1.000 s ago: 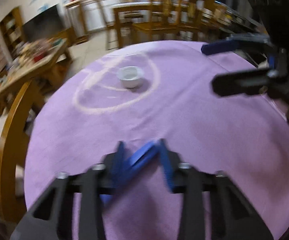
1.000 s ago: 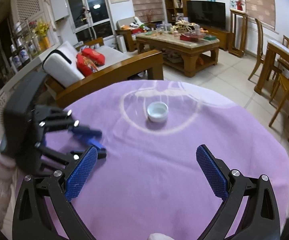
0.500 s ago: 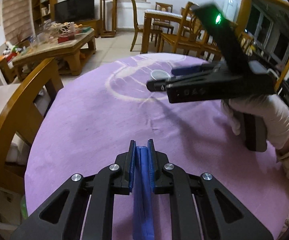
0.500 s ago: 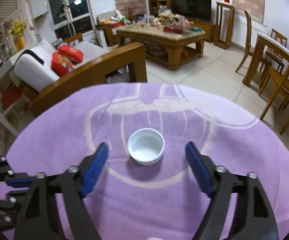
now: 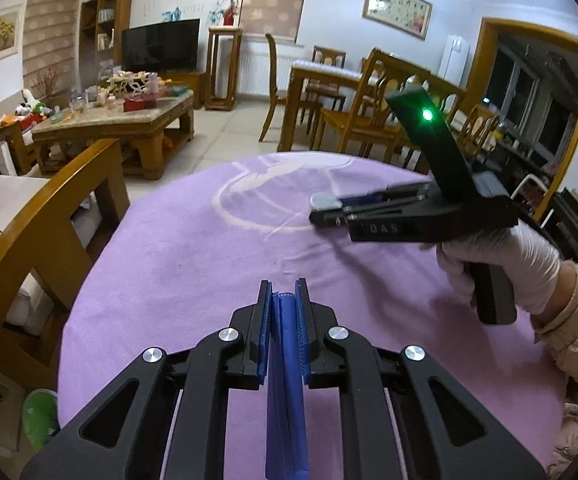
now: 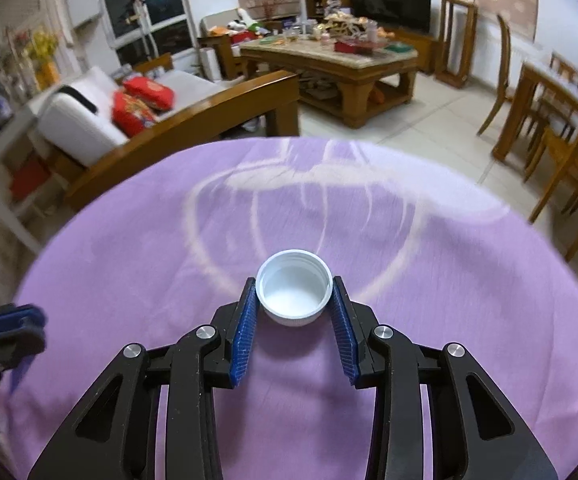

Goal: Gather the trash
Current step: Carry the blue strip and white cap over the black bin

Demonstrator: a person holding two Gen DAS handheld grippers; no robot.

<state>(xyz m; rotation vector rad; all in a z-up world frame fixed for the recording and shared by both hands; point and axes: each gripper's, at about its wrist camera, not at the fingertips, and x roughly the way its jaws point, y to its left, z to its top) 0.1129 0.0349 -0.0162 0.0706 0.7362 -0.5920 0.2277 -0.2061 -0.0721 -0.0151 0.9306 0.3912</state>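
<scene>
Since a second ago the right gripper [image 6: 293, 300] has come down over the white cap [image 6: 293, 288] and its jaws have just been closing around it, while the left gripper [image 5: 284, 304] has drawn back and its view has swung toward the dining chairs. In the left wrist view the left gripper is pressed tight on a folded blue strip [image 5: 285, 380] that runs down between its pads, above the purple tablecloth [image 5: 193, 264]; further off, a gloved hand [image 5: 501, 256] holds the right gripper low over the cloth, the cap's rim just showing at its tip. In the right wrist view the cap sits open side up on the cloth's pale ring pattern — between the two blue pads [image 6: 245, 320], which touch its sides near their tips. The left gripper shows blurred at the left edge.
</scene>
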